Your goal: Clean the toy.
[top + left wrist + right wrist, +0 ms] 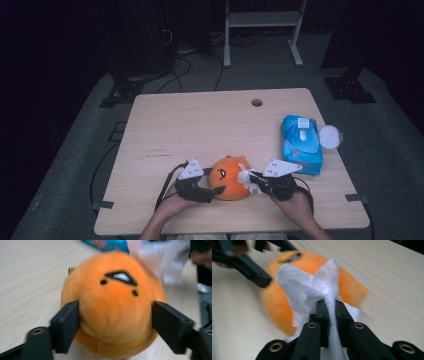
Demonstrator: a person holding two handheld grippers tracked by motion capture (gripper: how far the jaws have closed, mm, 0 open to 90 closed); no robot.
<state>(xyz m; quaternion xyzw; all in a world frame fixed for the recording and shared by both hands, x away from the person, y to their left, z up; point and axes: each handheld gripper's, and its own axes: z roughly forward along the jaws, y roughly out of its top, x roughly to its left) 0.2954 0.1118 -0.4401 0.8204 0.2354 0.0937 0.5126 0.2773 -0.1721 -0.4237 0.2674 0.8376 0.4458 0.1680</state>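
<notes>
A round orange plush toy [227,178] with a small black face mark rests near the table's front edge. My left gripper [216,191] is shut on the orange plush toy [112,307], one jaw pressed into each side. A white wet wipe [247,180] is pinched in my right gripper [254,181], which is shut on it. In the right gripper view the white wet wipe [312,290] drapes against the orange plush toy [277,305], and the left gripper's jaw [249,267] shows at upper left. The wet wipe [162,257] lies over the toy's far right side.
A blue pack of wet wipes [301,144] lies at the right of the wooden table [200,125], with a round white lid [330,136] beside it near the edge. A cable hole [257,102] sits near the back edge. A metal frame [262,22] stands on the floor behind.
</notes>
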